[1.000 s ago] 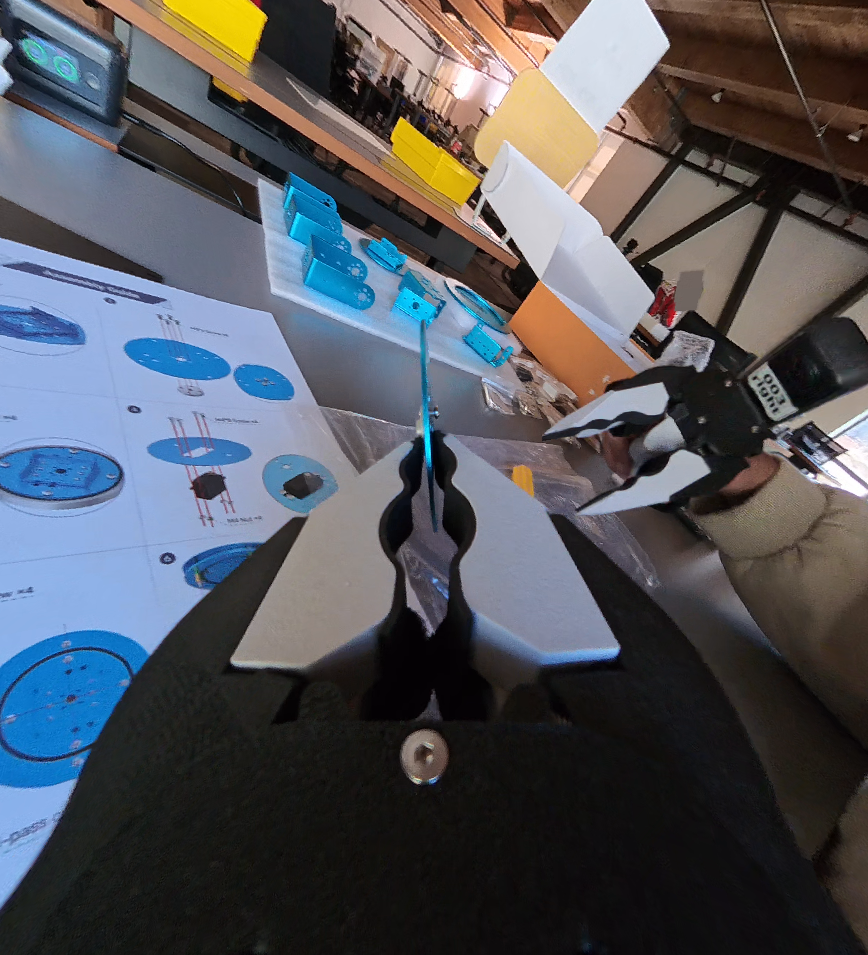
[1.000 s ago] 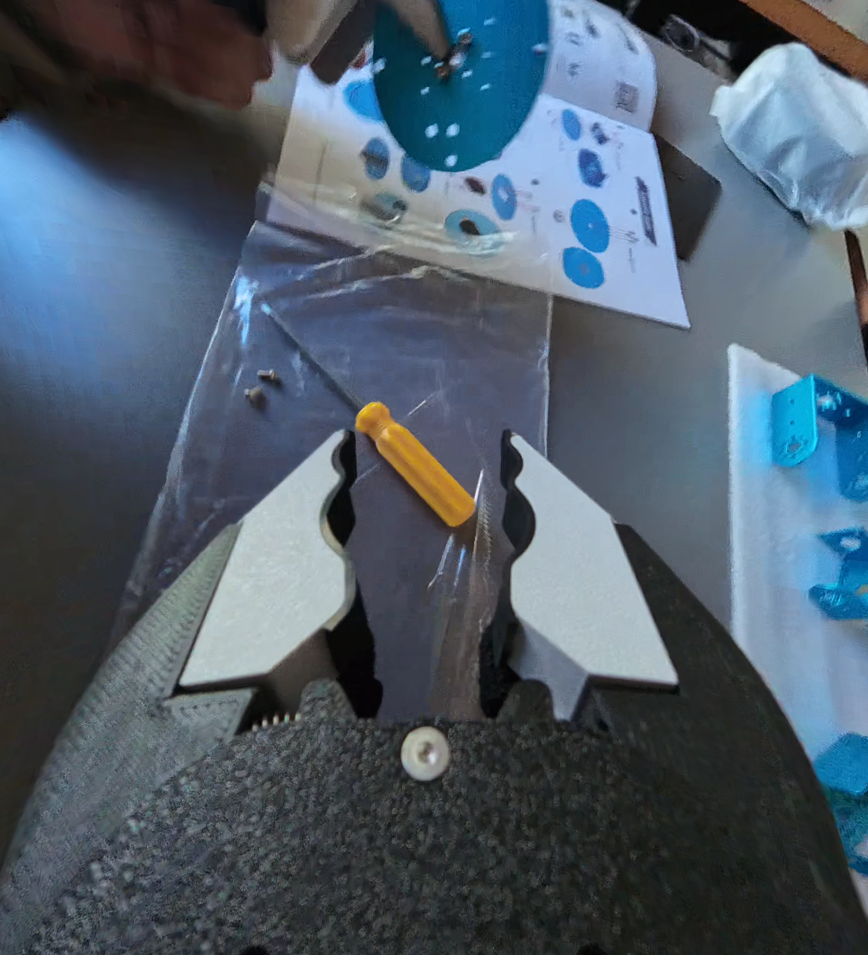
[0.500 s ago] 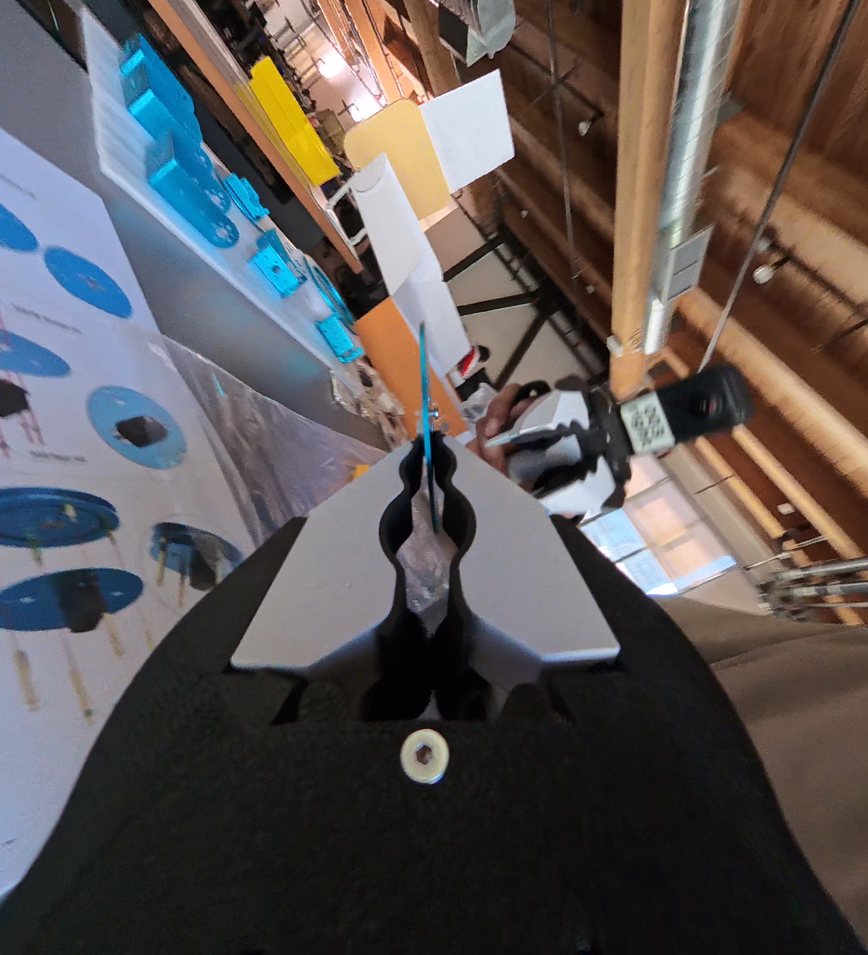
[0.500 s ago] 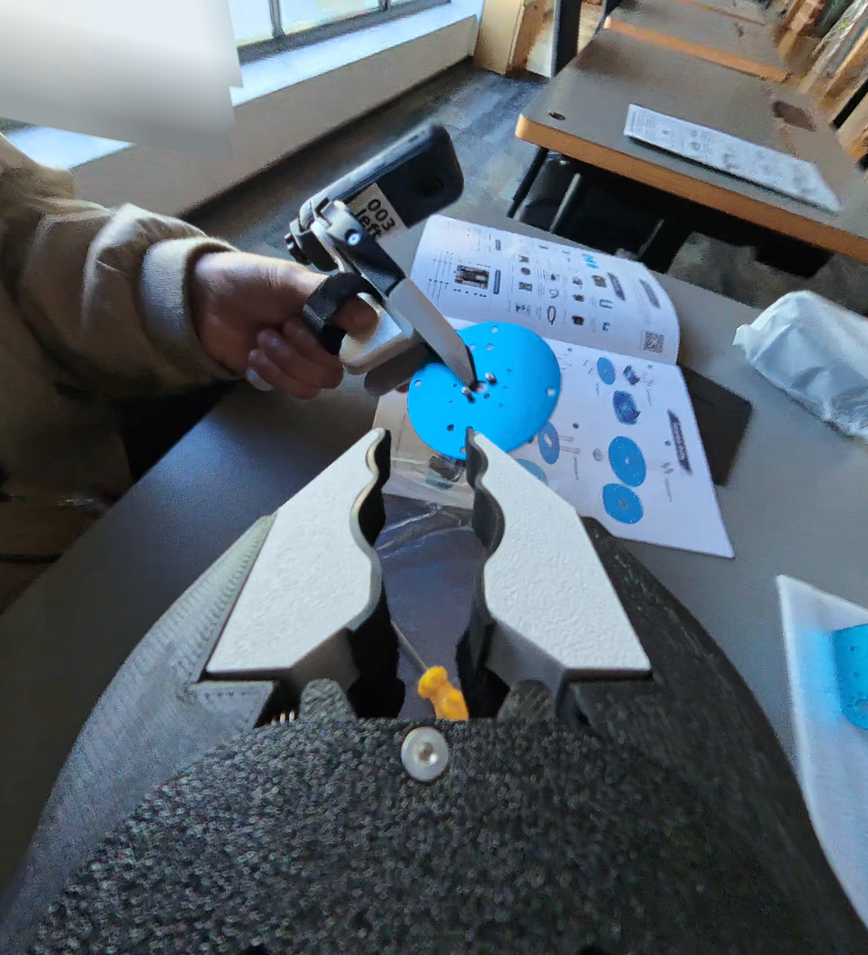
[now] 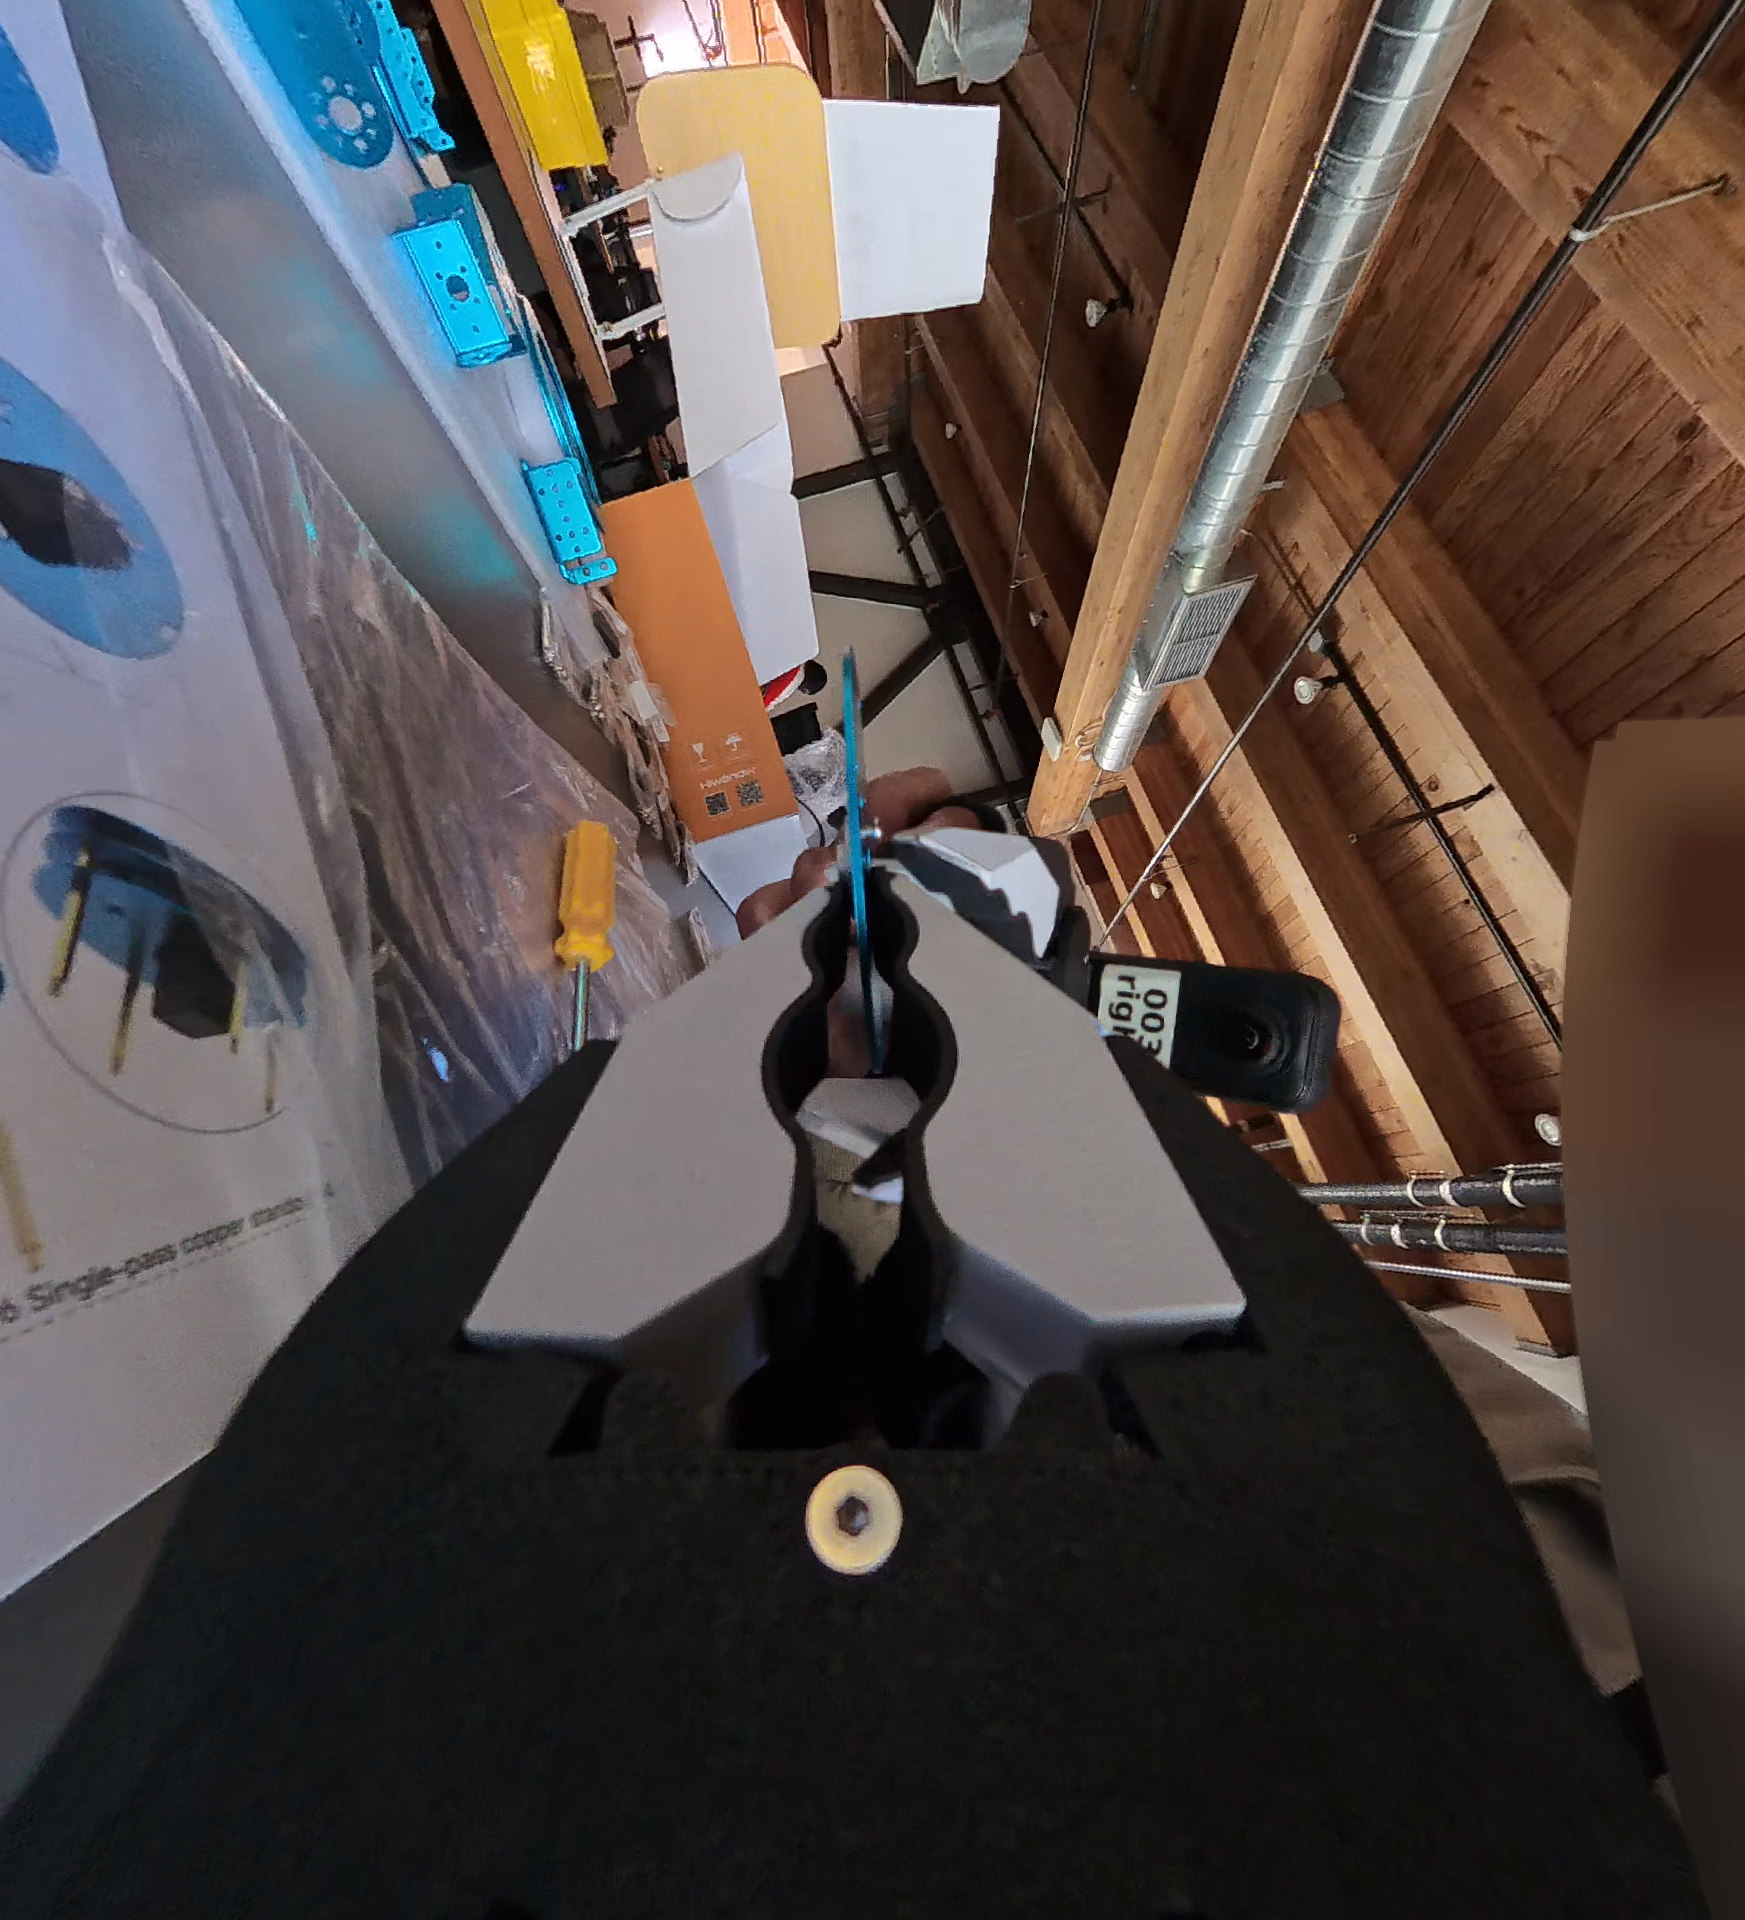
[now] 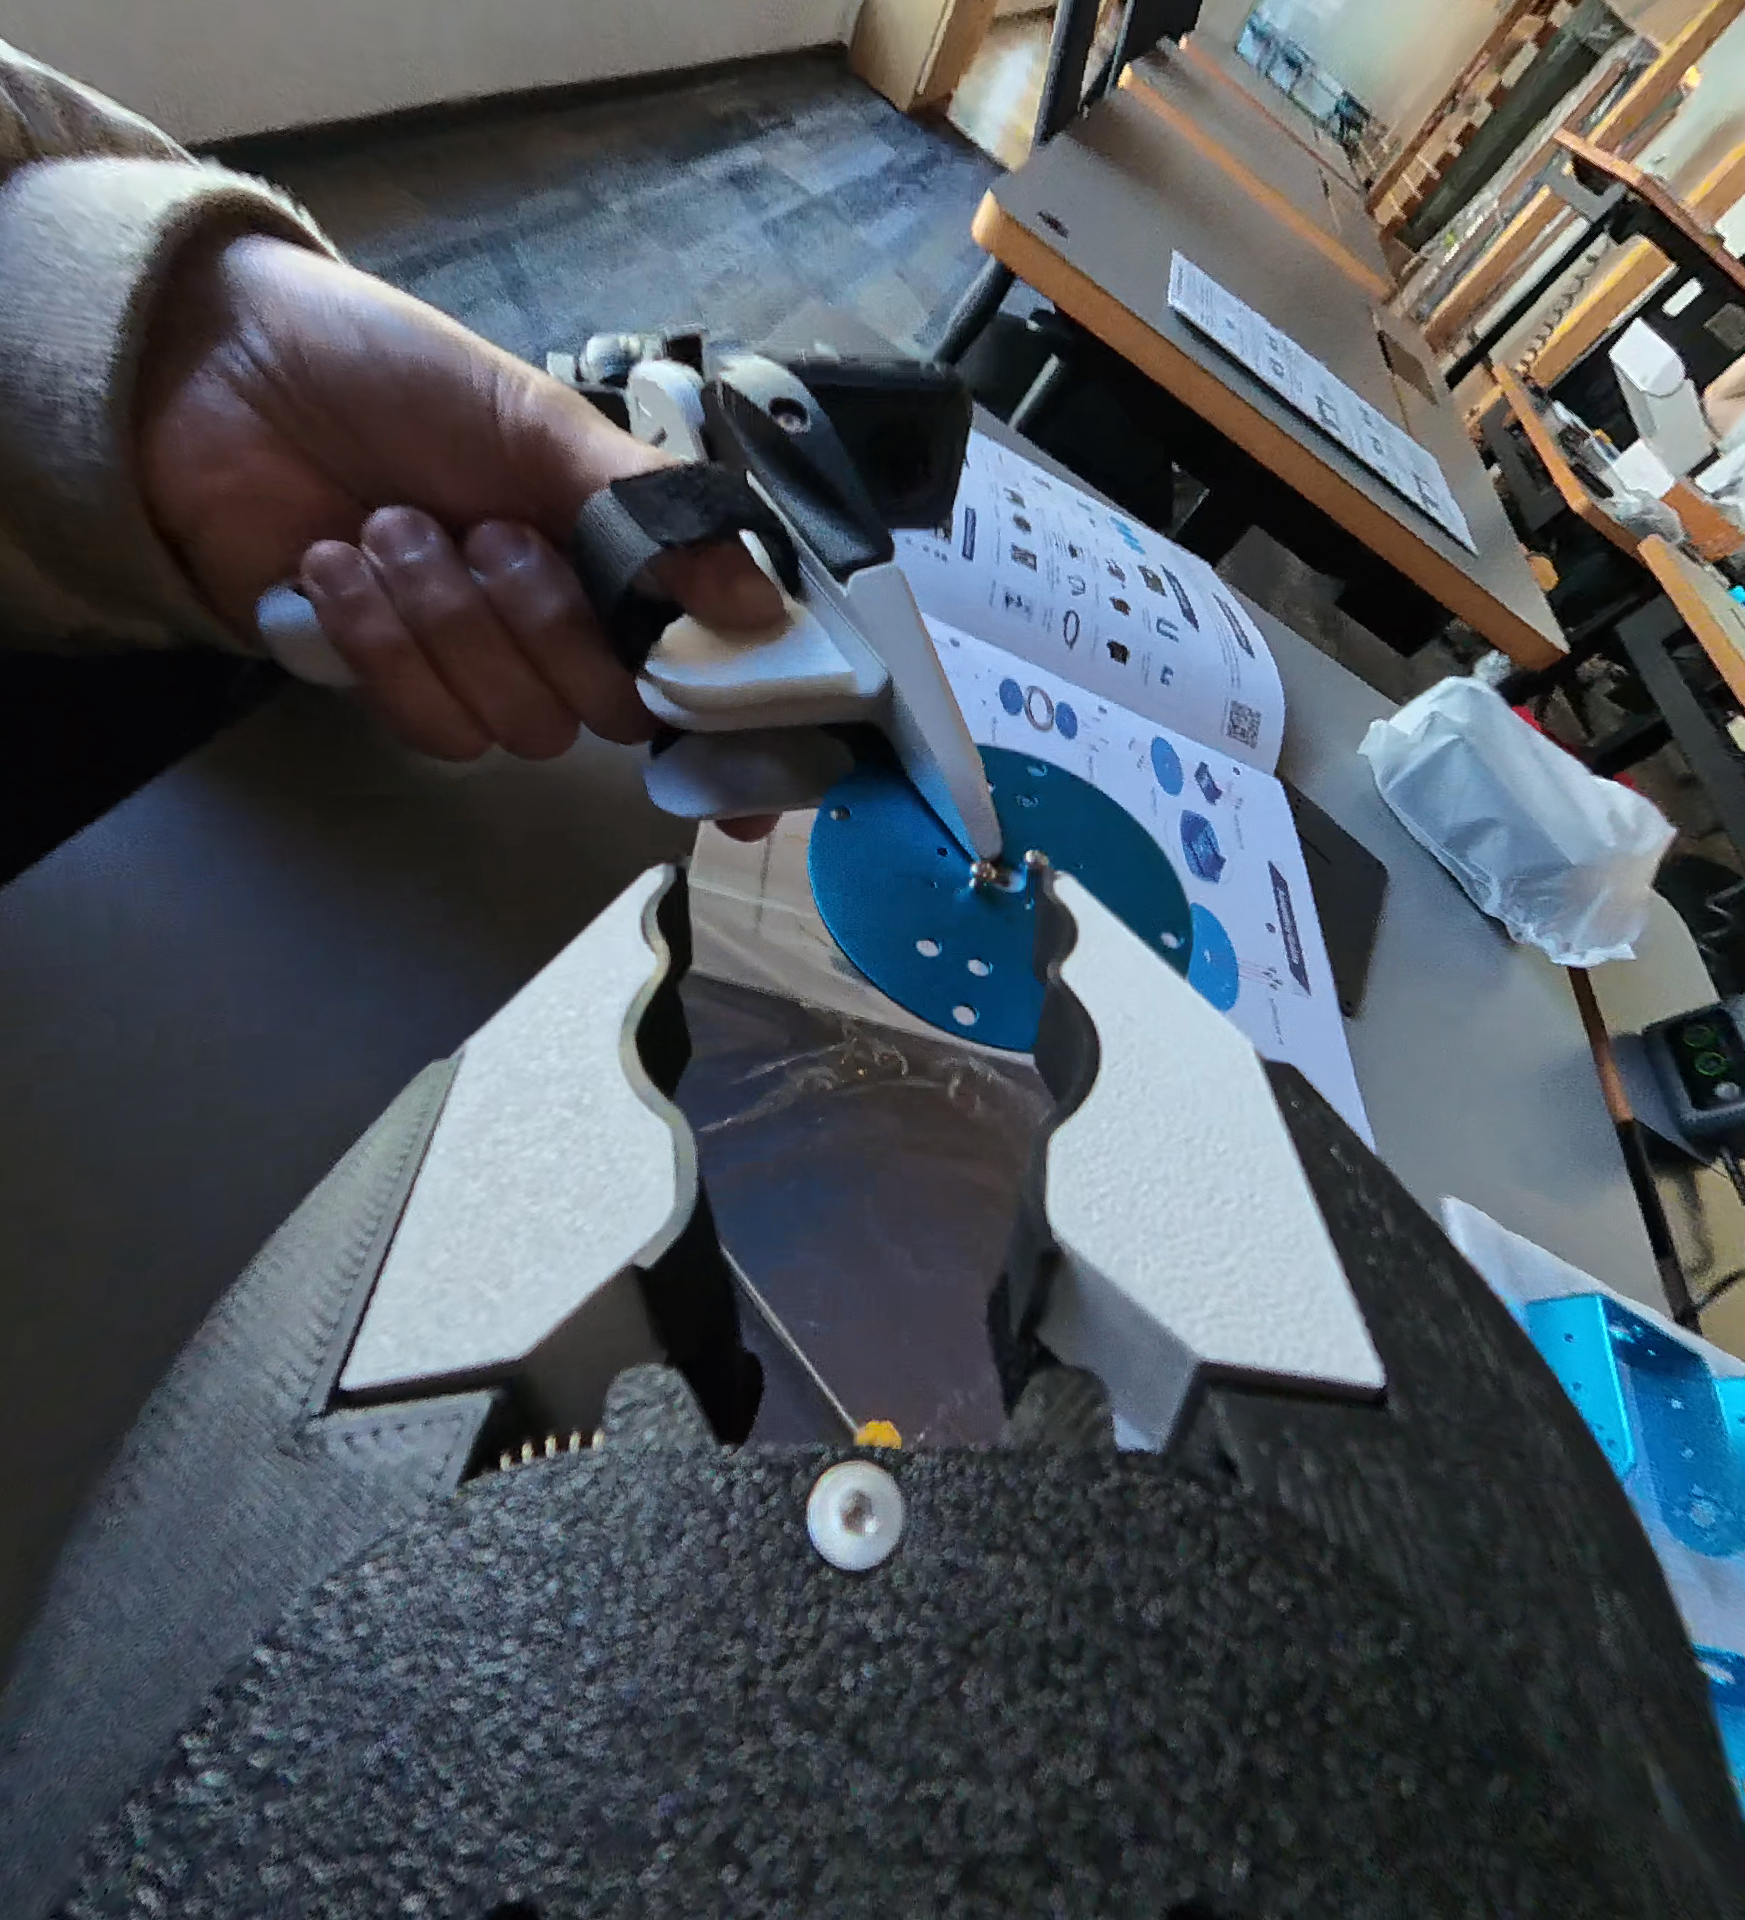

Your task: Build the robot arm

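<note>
- the left gripper (image 5: pixel 860 914), held in a person's hand (image 6: pixel 411 520), has its jaws closed tight on a thin blue metal disc (image 6: pixel 951 925).
- the disc is held off the desk (image 6: pixel 224 987), above an open instruction booklet (image 6: pixel 1107 644) printed with blue part diagrams.
- the disc has small holes, and a small silver screw (image 6: pixel 993 876) sits near its middle, right at the left gripper's tip.
- the right gripper (image 6: pixel 852 904) has its jaws wide apart and holds nothing; its right fingertip (image 6: pixel 1039 878) is just beside the screw on the disc.
- under the right gripper a clear plastic bag (image 6: pixel 847 1143) lies on the desk, with a yellow-handled screwdriver (image 5: pixel 582 894) on it.
- blue metal brackets (image 6: pixel 1678 1413) lie on a white sheet toward the desk's right edge.
- a crumpled white plastic wrap (image 6: pixel 1502 810) sits beyond the booklet, near the far edge.
</note>
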### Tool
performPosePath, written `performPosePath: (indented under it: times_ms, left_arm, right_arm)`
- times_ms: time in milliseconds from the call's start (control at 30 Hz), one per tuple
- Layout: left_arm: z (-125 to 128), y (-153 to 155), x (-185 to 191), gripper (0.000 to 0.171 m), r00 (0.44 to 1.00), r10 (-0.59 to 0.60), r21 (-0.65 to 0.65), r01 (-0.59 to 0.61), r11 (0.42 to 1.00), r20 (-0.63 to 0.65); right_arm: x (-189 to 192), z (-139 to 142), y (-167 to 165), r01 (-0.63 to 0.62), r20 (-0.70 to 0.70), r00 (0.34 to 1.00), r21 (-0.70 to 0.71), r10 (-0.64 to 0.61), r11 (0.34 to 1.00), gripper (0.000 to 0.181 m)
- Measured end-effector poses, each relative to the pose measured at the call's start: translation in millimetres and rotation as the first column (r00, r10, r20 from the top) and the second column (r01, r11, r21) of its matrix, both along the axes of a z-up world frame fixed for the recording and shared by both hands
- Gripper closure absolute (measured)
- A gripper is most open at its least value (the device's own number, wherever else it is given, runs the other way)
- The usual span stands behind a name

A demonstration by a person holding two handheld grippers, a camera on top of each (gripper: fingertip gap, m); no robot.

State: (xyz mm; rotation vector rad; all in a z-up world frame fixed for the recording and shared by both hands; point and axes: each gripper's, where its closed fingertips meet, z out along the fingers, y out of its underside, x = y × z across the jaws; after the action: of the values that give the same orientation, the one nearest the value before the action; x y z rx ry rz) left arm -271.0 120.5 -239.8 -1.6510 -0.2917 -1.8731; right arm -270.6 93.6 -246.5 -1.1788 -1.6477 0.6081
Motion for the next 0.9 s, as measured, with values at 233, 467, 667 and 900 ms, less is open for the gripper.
performPosePath:
  times_ms: [233, 467, 667, 900]
  left_arm:
    - [-1, 2, -1, 0.168, 0.999, 0.022, 0.013, -0.021, 1.0, -0.043]
    - [-8, 8, -7, 0.168, 0.996, 0.06, -0.005, -0.06, 0.998, -0.067]
    - [-8, 10, -8, 0.168, 0.992, 0.067, -0.001, -0.068, 0.998, -0.107]
    - [-10, 15, -21, 0.168, 0.971, 0.14, 0.064, -0.13, 0.989, -0.194]
  right_arm:
    - [-6, -6, -5, -0.009, 0.006, 1.0, -0.07, 0.009, 0.998, 0.115]
    - [-5, -4, -1, 0.029, 0.016, 0.999, -0.057, -0.028, 0.998, 0.118]
    - [-11, -15, -4, 0.039, 0.053, 0.998, -0.076, -0.035, 0.996, 0.107]
    - [13, 3, 19, 0.098, 0.063, 0.993, -0.045, -0.095, 0.994, 0.125]
